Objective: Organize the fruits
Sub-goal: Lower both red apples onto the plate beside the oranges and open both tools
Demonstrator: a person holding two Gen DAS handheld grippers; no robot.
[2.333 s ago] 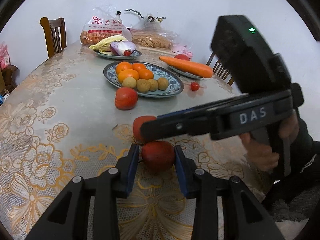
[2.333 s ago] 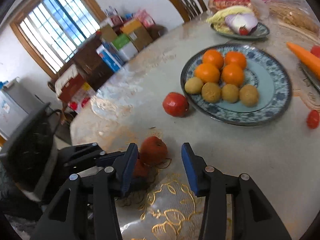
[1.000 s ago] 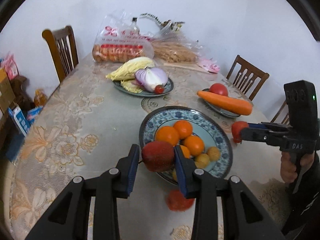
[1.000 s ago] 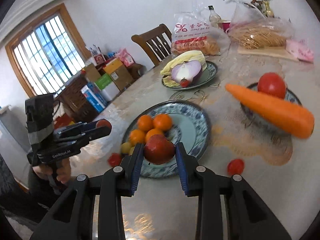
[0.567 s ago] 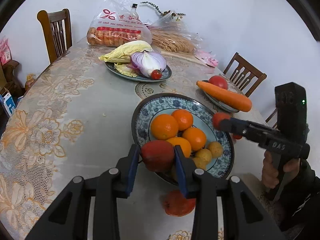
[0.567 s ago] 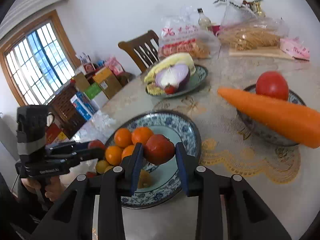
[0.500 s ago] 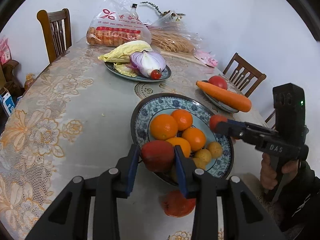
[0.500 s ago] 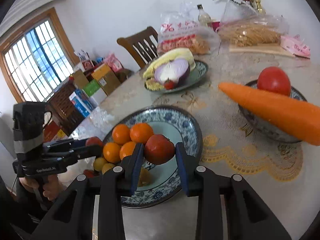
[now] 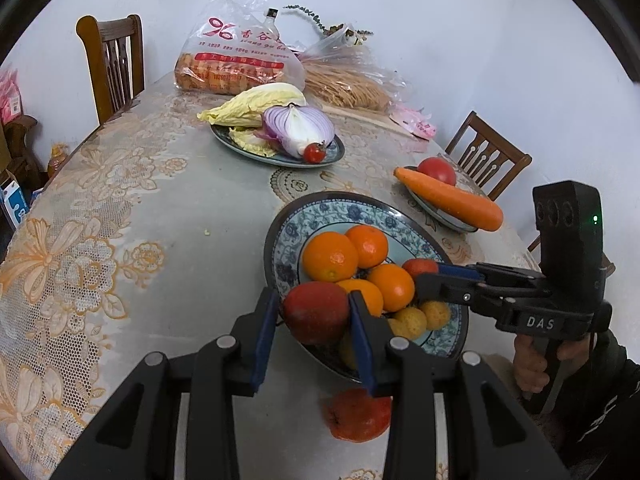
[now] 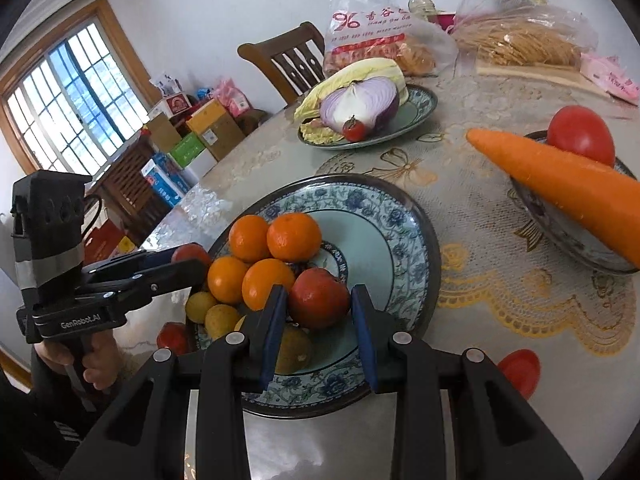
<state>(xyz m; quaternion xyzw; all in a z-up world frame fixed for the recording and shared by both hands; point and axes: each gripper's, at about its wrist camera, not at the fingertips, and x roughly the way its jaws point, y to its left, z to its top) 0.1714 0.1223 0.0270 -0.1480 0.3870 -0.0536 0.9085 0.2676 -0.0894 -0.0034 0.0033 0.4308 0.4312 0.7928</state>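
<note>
A blue patterned fruit plate (image 9: 288,240) (image 10: 404,224) holds several oranges (image 9: 330,256) (image 10: 294,236) and small yellow fruits (image 9: 410,322) (image 10: 220,320). My left gripper (image 9: 314,314) is shut on a red fruit (image 9: 316,312) over the plate's near rim; it also shows in the right wrist view (image 10: 192,258). My right gripper (image 10: 318,300) is shut on another red fruit (image 10: 318,298) low over the plate, beside the oranges; it also shows in the left wrist view (image 9: 420,270). A third red fruit (image 9: 358,416) (image 10: 174,338) lies on the table beside the plate.
A plate of cabbage, onion and cherry tomato (image 9: 280,132) (image 10: 360,112) stands behind. A dish with a carrot and tomato (image 9: 448,196) (image 10: 568,184) is to the right. A small red tomato (image 10: 518,372) lies on the table. Bagged food (image 9: 236,60) and chairs (image 9: 114,60) are at the far end.
Both grippers have carried their red fruits from the lace-covered table end to the fruit plate. In the last half second the right gripper has come lower and closer to the oranges.
</note>
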